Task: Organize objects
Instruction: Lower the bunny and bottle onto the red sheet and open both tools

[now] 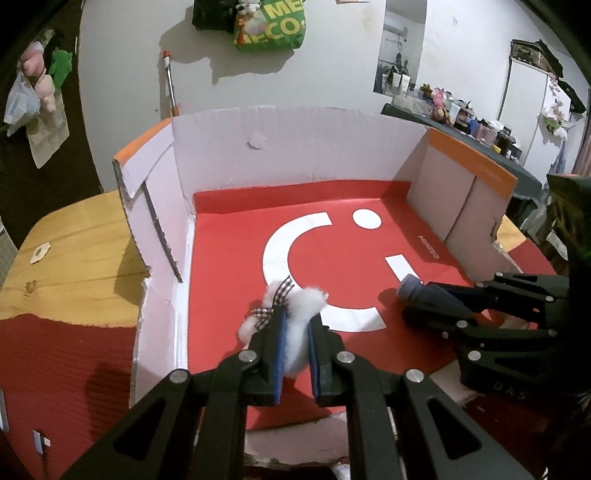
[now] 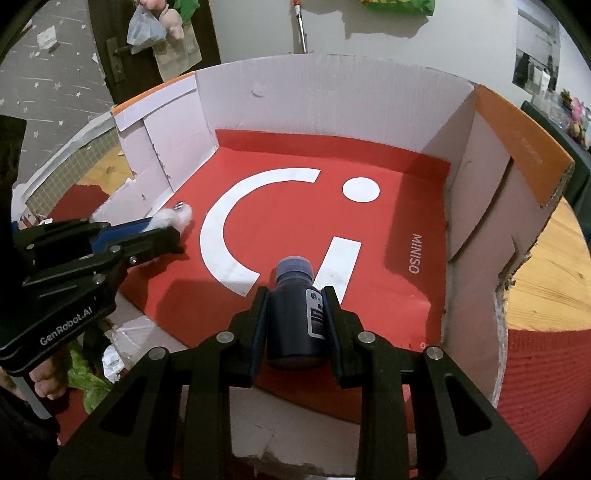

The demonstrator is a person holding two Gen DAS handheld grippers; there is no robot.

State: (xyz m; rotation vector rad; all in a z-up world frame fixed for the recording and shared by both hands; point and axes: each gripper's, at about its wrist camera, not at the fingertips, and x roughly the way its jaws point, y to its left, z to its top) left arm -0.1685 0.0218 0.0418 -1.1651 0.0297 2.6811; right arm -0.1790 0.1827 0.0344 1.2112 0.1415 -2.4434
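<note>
Over the cardboard box [image 2: 325,92], the left gripper [image 1: 293,325] has its jaws clamped on a soft, squashy white plush toy [image 1: 295,314]; the right gripper [image 2: 295,314] clamps a rigid, likely slippery dark bottle [image 2: 295,314] mid-body.

This is a lived-in room of a home, not a lab or shop. A round wooden table [image 1: 74,251] with a red mat [image 1: 66,369] stands near a scuffed white wall [image 1: 332,74], where a green printed bag [image 1: 271,24] hangs high up beside soft toys, and a dark door [image 2: 110,48] at the far left carries a plastic bag [image 2: 144,29] and more plush toys on its handle. At the far right a long dark counter [image 1: 480,136] is crowded with small bottles, jars and trinkets below a mirror [image 1: 400,51], with starred wallpaper [image 2: 48,85] at the left.
</note>
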